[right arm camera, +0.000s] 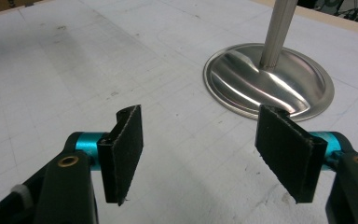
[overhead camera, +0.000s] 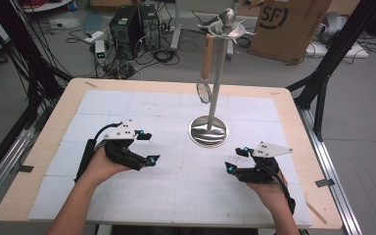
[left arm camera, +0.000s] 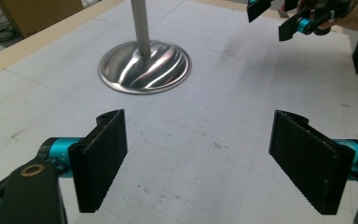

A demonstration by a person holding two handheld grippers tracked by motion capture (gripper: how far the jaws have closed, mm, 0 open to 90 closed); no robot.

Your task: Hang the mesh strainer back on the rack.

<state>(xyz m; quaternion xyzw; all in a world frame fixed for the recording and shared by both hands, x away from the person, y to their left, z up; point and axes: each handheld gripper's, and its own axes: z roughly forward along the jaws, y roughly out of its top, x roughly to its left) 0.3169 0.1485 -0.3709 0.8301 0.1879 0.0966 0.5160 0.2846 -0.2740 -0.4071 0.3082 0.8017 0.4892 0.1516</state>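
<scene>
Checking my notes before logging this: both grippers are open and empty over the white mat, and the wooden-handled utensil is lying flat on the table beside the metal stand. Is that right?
Not quite. The wooden-handled utensil hangs from the top of the metal stand, as the high view shows. The left gripper and right gripper are indeed open and empty over the white mat.

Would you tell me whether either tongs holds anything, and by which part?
Nothing is held: the left tongs and right tongs both stand open over the bare mat.
</scene>
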